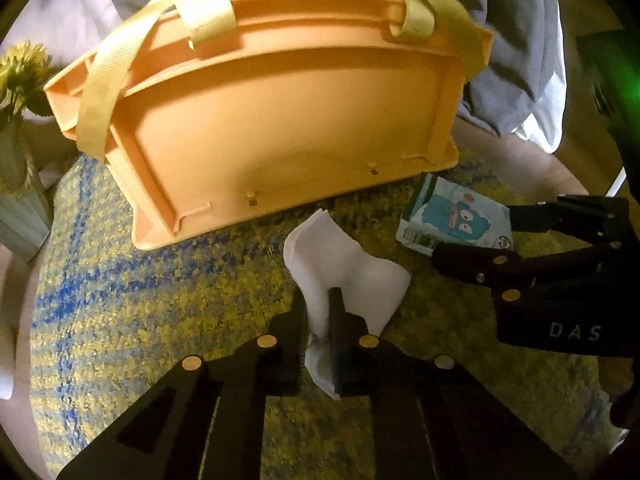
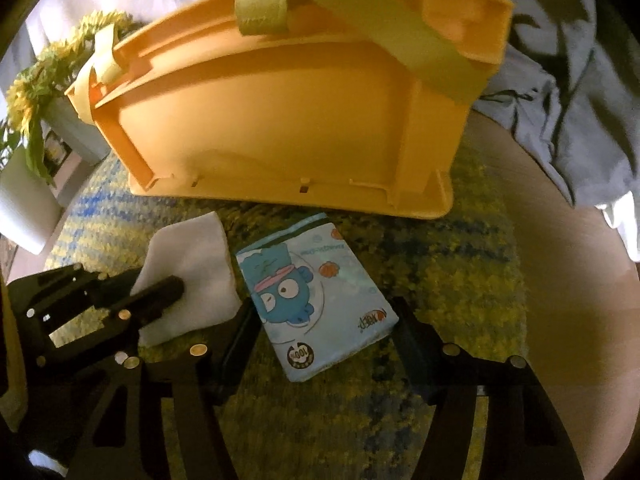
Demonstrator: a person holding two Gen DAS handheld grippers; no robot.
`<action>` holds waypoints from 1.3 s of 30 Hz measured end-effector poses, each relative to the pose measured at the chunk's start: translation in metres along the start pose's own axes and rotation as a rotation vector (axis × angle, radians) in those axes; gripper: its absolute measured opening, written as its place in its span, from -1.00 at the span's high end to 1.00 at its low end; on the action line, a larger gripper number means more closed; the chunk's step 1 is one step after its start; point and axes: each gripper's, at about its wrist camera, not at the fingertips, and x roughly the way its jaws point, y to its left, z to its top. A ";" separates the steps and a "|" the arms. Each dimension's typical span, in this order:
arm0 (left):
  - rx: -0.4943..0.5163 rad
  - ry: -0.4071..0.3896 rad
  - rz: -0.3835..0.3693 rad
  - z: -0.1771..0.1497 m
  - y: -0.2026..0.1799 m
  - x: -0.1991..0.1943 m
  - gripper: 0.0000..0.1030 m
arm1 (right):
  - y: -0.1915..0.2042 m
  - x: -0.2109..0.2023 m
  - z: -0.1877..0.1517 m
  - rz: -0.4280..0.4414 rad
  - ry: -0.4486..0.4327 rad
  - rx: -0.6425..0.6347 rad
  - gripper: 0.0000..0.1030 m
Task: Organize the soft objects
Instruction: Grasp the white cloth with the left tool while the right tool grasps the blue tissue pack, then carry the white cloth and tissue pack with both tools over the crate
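My left gripper (image 1: 318, 320) is shut on a white folded tissue (image 1: 344, 256) and holds it over the yellow-blue mat; it also shows in the right wrist view (image 2: 160, 296) with the tissue (image 2: 192, 264). A light blue tissue pack with a cartoon figure (image 2: 316, 300) lies flat on the mat between the open fingers of my right gripper (image 2: 324, 324). The pack also shows in the left wrist view (image 1: 444, 216), with the right gripper (image 1: 476, 232) around it. An orange plastic basket with yellow straps (image 1: 280, 120) stands just behind both; it also shows in the right wrist view (image 2: 300, 120).
A yellow-blue woven mat (image 1: 160, 300) covers a round table. A white vase with yellow flowers (image 1: 20, 140) stands at the left. Grey cloth (image 2: 580, 100) lies behind the basket at the right. The table's bare edge (image 2: 568, 260) shows at the right.
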 end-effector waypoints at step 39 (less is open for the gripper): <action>-0.062 -0.437 0.046 0.036 0.001 -0.160 0.79 | 0.034 -0.153 0.018 -0.015 -0.425 0.045 -0.12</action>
